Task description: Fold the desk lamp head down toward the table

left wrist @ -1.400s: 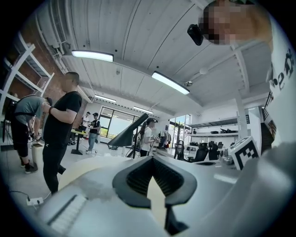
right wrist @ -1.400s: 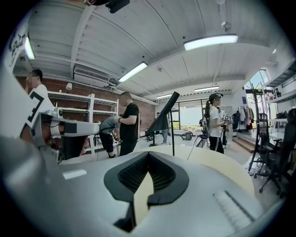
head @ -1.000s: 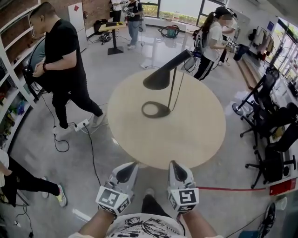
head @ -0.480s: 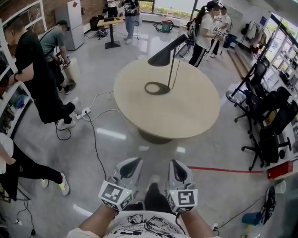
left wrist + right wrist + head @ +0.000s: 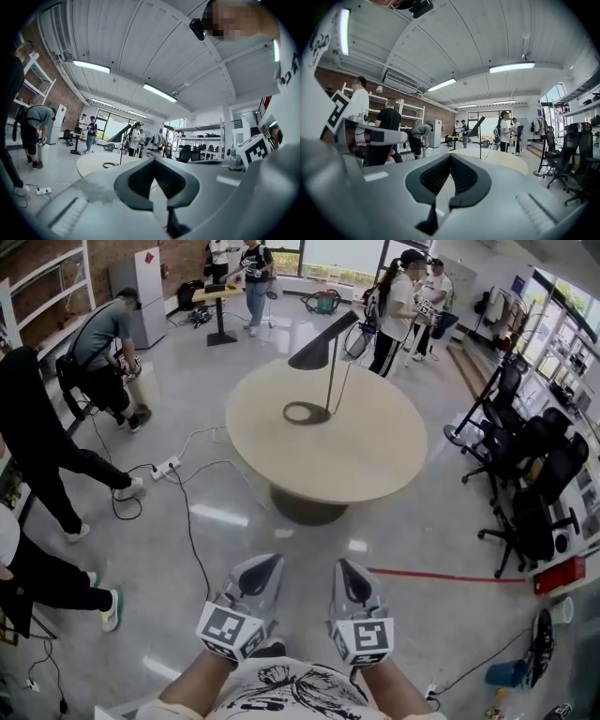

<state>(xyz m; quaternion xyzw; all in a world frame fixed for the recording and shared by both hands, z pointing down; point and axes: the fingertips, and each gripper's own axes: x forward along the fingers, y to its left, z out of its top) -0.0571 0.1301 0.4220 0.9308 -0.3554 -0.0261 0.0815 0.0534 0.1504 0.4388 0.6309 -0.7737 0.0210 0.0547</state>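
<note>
The biggest thing is the round table (image 5: 375, 465), which stands on the shiny floor (image 5: 216, 521) straight ahead of the person, with some people (image 5: 103, 343) and office chairs (image 5: 525, 484) around the room. The desk lamp (image 5: 330, 376) stands on the far left part of the table, with its ring base (image 5: 305, 412) flat on the top and its thin pole upright. The lamp head (image 5: 322, 343) is a long dark cone at the top of the pole. Its long axis is slanted, with the wide end lower and toward the left and the narrow end higher and toward the right, so I judge it is not yet folded down. The left gripper (image 5: 270, 562) and the right gripper (image 5: 343, 564) are held low and close to the body, side by side and pointing forward at the table. Each has its jaws pressed together with nothing between them. The lamp lies forward of both and well apart from them, beyond the near rim of the table. It seems to be almost in line between the two grippers, perhaps a little more on the right gripper's side, but from this distance I cannot say clearly which one is nearer. Both must first come much closer before the head can be reached.
</note>
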